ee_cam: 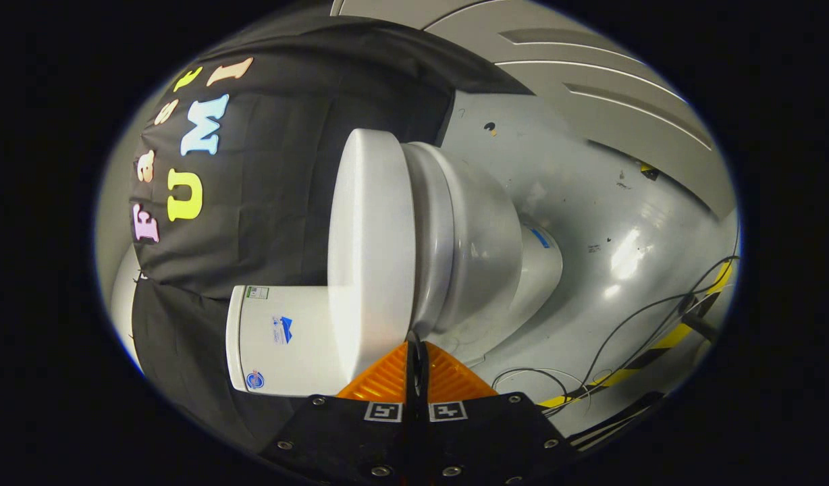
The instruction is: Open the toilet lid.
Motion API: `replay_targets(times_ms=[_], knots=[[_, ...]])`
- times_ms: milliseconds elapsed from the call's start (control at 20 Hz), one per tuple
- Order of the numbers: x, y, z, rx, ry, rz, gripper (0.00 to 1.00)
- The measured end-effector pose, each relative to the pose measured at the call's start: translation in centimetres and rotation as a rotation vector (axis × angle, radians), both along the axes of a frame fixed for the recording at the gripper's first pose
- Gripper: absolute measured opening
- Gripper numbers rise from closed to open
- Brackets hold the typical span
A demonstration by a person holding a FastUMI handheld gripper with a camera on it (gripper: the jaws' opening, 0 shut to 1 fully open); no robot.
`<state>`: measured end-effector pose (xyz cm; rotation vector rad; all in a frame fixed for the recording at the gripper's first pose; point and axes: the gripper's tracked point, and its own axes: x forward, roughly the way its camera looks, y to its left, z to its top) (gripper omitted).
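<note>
- My jaws (417, 351), low centre of the frame, are pressed together with nothing between them.
- The tips sit at the seam between toilet lid (370, 250) and bowl (475, 250).
- Lid is closed on the seat; the tank (279, 341) lies lower left.
- My judgement: wedge under the lid's rim and lever away from the bowl, slowly.

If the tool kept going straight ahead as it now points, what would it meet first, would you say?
Most likely the toilet lid, down on the seat: the shut tool points at the lid's edge just ahead of its fingertips, though the exact gap is hard to judge.
</note>
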<state>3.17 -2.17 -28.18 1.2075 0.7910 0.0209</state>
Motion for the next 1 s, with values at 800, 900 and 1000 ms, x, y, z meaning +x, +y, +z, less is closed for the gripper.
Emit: replay_targets(times_ms=[800,900,1000], knots=[[0.3,1.1,5.9,-0.221,-0.049,-0.020,0.00],[0.5,1.6,7.2,-0.261,-0.073,-0.017,0.00],[0.6,1.9,8.5,-0.292,-0.096,-0.018,0.00]])
